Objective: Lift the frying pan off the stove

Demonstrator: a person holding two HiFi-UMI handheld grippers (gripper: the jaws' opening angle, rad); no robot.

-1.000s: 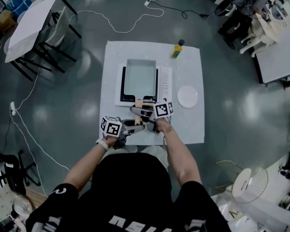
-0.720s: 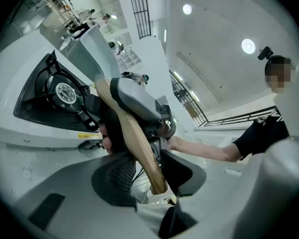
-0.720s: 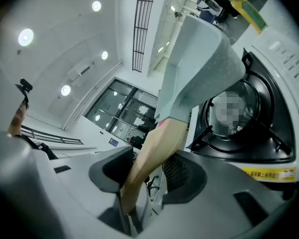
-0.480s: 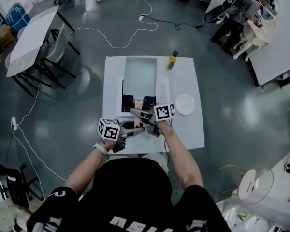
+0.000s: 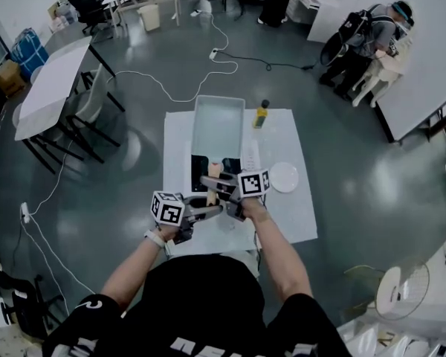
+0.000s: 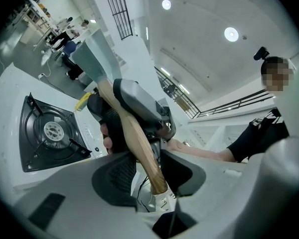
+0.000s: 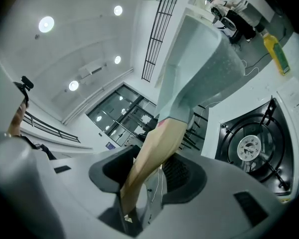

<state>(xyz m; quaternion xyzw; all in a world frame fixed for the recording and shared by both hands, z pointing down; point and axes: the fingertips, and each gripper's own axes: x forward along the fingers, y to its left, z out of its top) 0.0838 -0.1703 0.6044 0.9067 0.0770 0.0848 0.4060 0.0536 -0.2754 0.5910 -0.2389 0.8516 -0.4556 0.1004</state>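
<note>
While both grippers clamp the one wooden handle, the entry reads as follows.

- **Frying pan** (image 5: 218,129): rectangular and pale, upper centre of the head view. It is held clear of the stove (image 5: 250,157), and its far end overlaps the upper edge of the table (image 5: 301,214) in the picture.
- **Handle** (image 5: 214,171): wood, gripped twice.
- **Left gripper** (image 6: 149,171): jaws narrow, pads pressed on the handle's near end.
- **Right gripper** (image 7: 145,176): jaws likewise narrow, closed on the handle farther up, nearer the pan.
- **Burner** (image 7: 249,146): bare, lower right of the right gripper view, nothing resting on it.
- **Bottle** (image 5: 261,114) and **plate** (image 5: 284,177): right of the pan, apart from it.
- **Step in hand**, by my reckoning: the lift itself, largely done, with the pan airborne.
- **Next move** calls for a steady, matched grip in both hands, the pan kept level, and a route that avoids the bottle and plate.
</note>
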